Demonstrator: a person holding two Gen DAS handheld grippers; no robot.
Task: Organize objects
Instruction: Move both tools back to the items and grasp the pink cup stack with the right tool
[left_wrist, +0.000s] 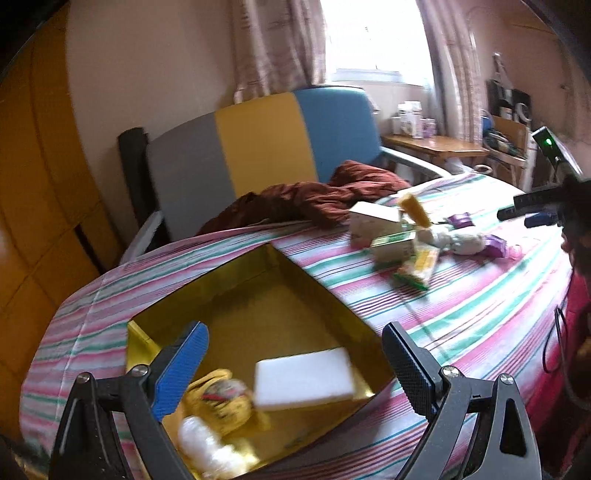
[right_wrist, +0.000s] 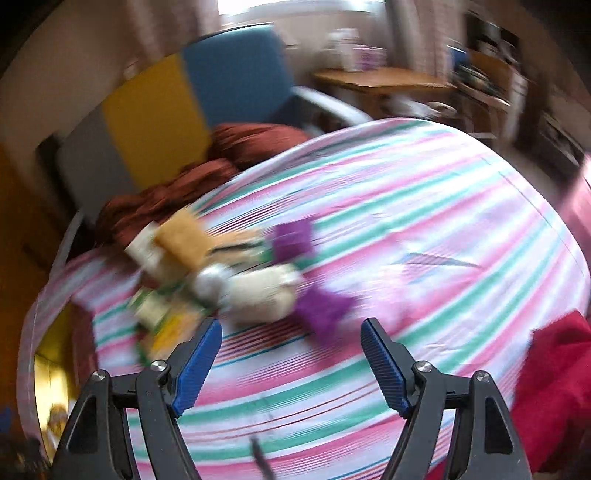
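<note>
Nearest in the left wrist view, the left hand-held gripper (left_wrist: 295, 341) stands with its jaws spread wide and nothing between them, hovering above an open gold box (left_wrist: 258, 291) that sits on the striped sheet (left_wrist: 461, 306) of a bed. Inside the box, close to the camera, lie a white flat pad (left_wrist: 304, 376), a yellow patterned pouch (left_wrist: 221, 398) and a whitish crinkled bundle (left_wrist: 207, 443), the pad resting just beside the pouch. Farther across the sheet, well apart from the box, is a loose cluster of things: a green and white carton (left_wrist: 393, 247), a yellow-green packet (left_wrist: 419, 267) touching it, a white carton (left_wrist: 373, 219) behind, a yellow tube (left_wrist: 415, 206) tilted upward, a pale soft toy (left_wrist: 454, 240) and purple packets (left_wrist: 495, 245). In the right wrist view, which is heavily blurred, the right hand-held gripper (right_wrist: 291, 325) is likewise partly open and empty, held over bare sheet with the same cluster just beyond its fingertips; the purple packets (right_wrist: 323, 312) lie nearest, then the pale toy (right_wrist: 258, 295), and the cartons cannot be told apart in the blur. A corner of the gold box (right_wrist: 51, 354) shows at the left edge of that view. Behind the cluster a rust-brown cloth (left_wrist: 321, 195) is heaped at the bed's edge, against a grey, yellow and blue chair (left_wrist: 258, 147). Beyond stands a wooden surface (left_wrist: 436, 146) with small boxes, below a bright curtained window (left_wrist: 373, 37)
</note>
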